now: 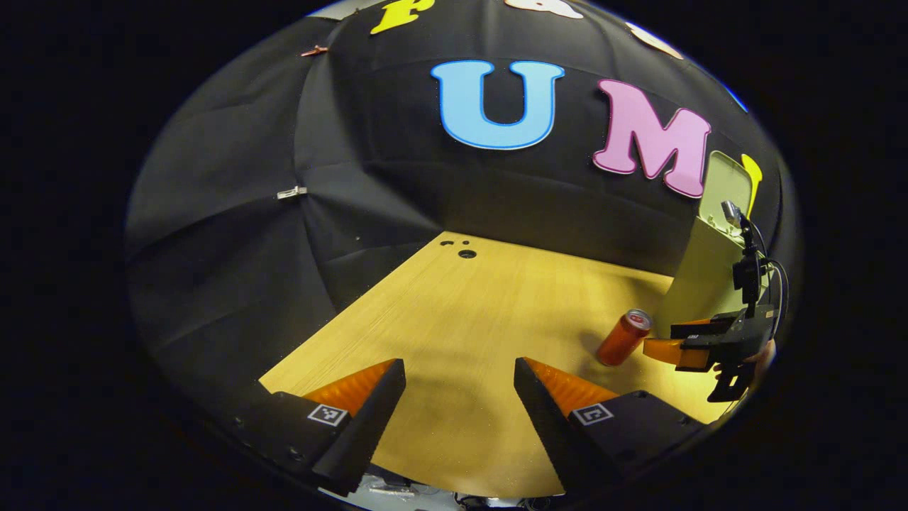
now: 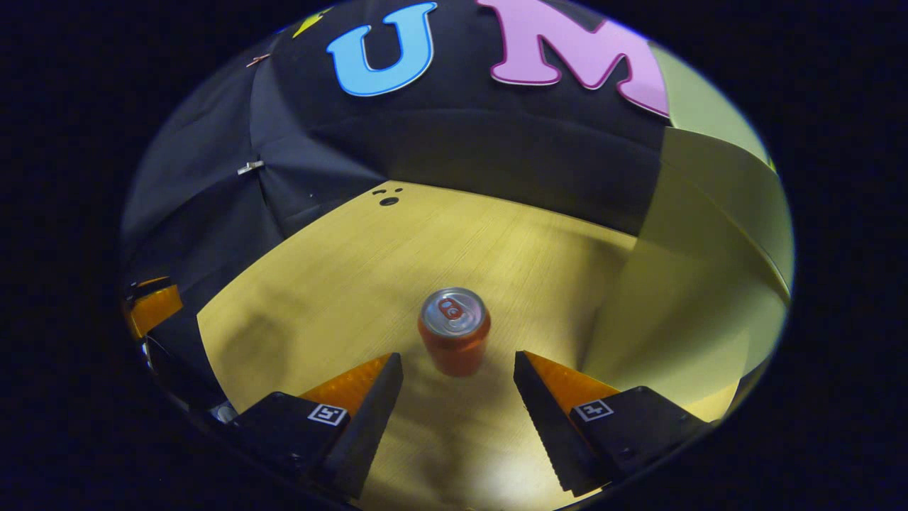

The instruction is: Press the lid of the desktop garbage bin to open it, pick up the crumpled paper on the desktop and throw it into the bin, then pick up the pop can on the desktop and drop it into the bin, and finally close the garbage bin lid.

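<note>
My right gripper [image 2: 458,383] is spread wide with nothing between its fingers. The pop can [image 2: 454,330] stands upright on the desktop [image 2: 340,284] just ahead of the fingertips, lined up with the gap, and neither finger touches it. Its silver top and pull tab face my camera. Immediately to the can's right rises the pale green wall of the garbage bin [image 2: 681,298], close beside the right-hand finger.

My left gripper [image 1: 460,397] is also wide open and holds nothing; it hovers over bare wood, well apart from the can. From the left gripper view I see the pop can [image 1: 624,337] near the foot of the garbage bin [image 1: 699,284], with the bin's lid [image 1: 727,188] standing raised at the top. The right gripper [image 1: 684,341] reaches in beside the can at the bin's base, a hand [image 1: 762,355] just visible behind it.

The desktop [image 1: 461,312] is light wood with a few small holes near its far edge. Behind it hangs the black cloth wall [image 1: 234,184], pinned at the seam with clips.
</note>
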{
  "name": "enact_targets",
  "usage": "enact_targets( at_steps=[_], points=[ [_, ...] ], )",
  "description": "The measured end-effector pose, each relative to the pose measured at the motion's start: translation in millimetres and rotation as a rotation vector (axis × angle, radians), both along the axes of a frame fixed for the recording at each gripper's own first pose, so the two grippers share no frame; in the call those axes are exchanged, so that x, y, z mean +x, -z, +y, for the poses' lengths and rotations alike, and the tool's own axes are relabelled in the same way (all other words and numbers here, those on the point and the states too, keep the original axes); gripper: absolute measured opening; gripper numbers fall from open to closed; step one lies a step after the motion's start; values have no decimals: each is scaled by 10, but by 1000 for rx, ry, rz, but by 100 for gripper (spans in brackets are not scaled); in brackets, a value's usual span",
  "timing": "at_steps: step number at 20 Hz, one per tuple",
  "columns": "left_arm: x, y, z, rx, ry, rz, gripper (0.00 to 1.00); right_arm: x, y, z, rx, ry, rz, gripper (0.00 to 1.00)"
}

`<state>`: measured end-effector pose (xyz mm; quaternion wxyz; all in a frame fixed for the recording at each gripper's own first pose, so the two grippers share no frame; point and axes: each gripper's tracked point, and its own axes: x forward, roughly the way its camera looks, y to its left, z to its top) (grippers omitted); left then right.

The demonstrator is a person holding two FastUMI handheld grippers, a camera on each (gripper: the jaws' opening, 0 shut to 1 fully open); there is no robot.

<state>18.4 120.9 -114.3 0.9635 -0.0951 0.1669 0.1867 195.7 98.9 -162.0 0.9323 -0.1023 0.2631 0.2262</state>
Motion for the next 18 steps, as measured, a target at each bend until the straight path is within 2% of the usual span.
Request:
enact_targets(
  at_steps=[10, 18],
  points=[
    [-285, 167, 408, -33, -127, 25, 98, 414, 292, 138, -45, 58, 46, 99],
    [-295, 186, 415, -37, -139, 42, 98, 594, 427, 183, -75, 73, 55, 99]
  ],
)
